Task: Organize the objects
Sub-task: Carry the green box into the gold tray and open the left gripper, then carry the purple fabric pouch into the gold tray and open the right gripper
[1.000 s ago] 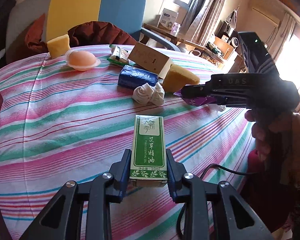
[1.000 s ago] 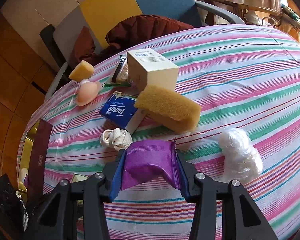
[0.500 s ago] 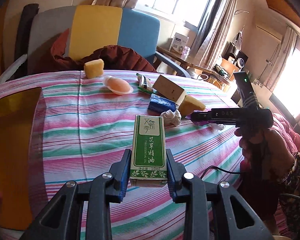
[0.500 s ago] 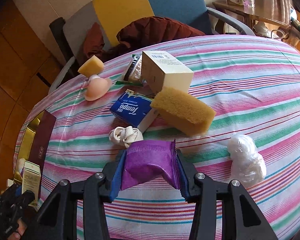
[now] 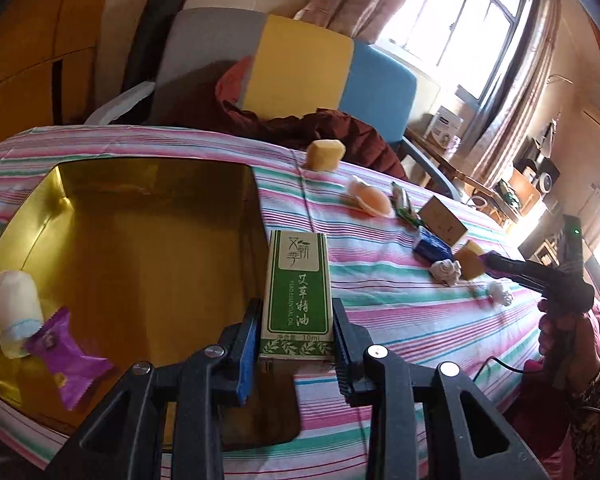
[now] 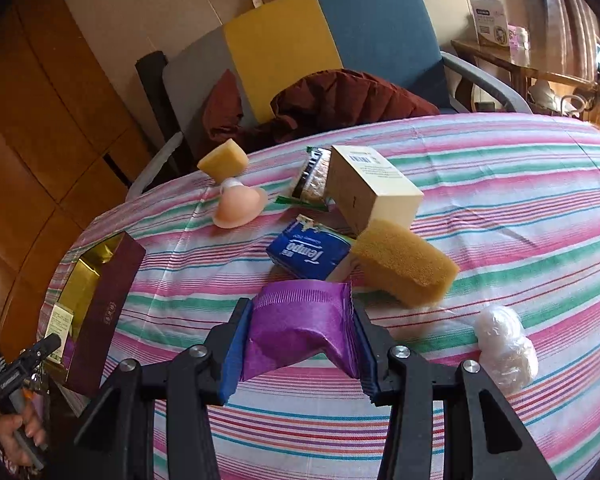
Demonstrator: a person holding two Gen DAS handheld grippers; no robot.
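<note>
Jaws: left gripper [image 5: 296, 340] clamps green box [image 5: 296, 292]; right gripper [image 6: 300, 344] clamps purple packet [image 6: 300, 328].

Surface [image 6: 520, 184]: striped cloth.
Ahead of right jaws: sponge [image 6: 404, 266], tissue pack [image 6: 308, 254], carton [image 6: 370, 188].
Right of them: plastic wad [image 6: 504, 348].
Far left: gold-lined box [image 6: 100, 304].

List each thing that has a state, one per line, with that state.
Left hand-held gripper: shut on green carton.
Right hand-held gripper: shut on purple packet.
Gold box: open, holding a white roll and purple sachet.
White carton: closed.
</note>
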